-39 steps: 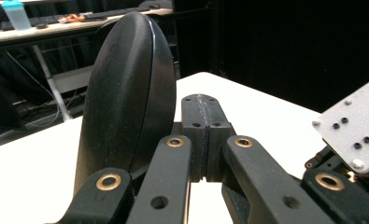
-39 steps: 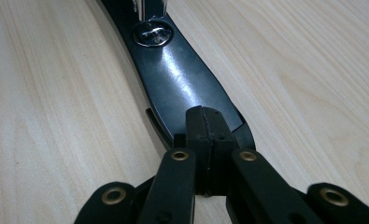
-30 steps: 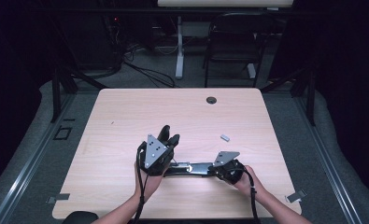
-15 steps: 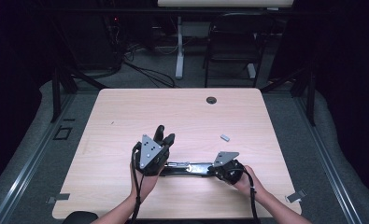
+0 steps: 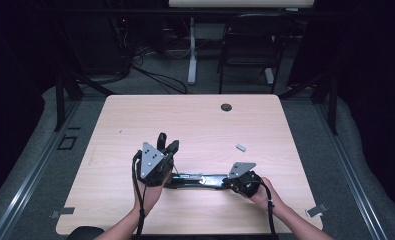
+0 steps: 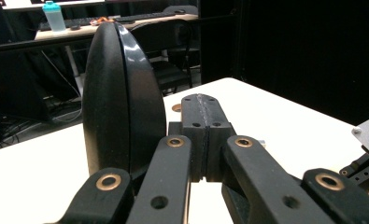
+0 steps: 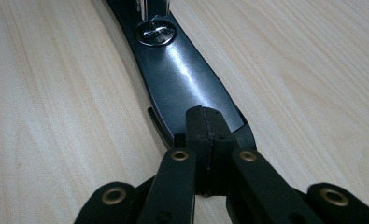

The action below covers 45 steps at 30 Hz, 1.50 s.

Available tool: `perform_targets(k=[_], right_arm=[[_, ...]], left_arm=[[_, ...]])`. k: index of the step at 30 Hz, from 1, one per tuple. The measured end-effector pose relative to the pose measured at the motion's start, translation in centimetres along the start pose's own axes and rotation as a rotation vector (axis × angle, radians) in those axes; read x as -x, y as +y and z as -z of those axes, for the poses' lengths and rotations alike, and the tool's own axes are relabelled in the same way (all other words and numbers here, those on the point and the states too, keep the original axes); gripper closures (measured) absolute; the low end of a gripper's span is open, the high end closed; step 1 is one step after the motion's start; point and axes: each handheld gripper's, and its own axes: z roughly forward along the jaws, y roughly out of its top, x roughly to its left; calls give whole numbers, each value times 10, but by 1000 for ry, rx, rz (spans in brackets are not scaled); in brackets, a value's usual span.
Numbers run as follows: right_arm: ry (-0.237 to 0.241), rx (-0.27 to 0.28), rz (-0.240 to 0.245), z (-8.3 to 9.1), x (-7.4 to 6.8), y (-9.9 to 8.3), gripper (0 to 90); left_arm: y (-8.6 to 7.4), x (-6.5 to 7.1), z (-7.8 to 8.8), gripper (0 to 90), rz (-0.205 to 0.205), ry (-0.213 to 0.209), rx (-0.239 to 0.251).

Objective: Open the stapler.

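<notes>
The right gripper [image 7: 205,123] has its fingers pressed together, tips resting on one end of a long black folding tool [image 5: 200,181] that lies flat on the wooden surface [image 5: 195,125]. The left gripper [image 6: 203,112], fingers likewise closed with nothing between them, stands tilted upward beside the tool's other end. A small grey piece [image 5: 241,147] lies apart.
</notes>
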Motion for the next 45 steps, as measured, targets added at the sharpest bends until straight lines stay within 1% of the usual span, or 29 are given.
perform_targets(k=[7, 11, 20, 27, 41, 45], right_arm=[[0, 1, 0, 0, -1, 0, 900], [3, -1, -2, 0, 0, 0, 900], [3, -2, -4, 0, 0, 0, 900], [3, -2, -3, 0, 0, 0, 900], [2, -2, -5, 0, 0, 0, 900], [2, 0, -5, 0, 0, 0, 900]], left_arm=[[0, -3, 1, 900, 1, 4, -3], [-1, -9, 5, 900, 3, 13, -6], [0, -13, 7, 900, -2, 17, -14], [-1, -17, 10, 900, 11, 27, -15], [-2, -24, 14, 900, 13, 34, -26], [-2, -26, 15, 900, 22, 39, -25]])
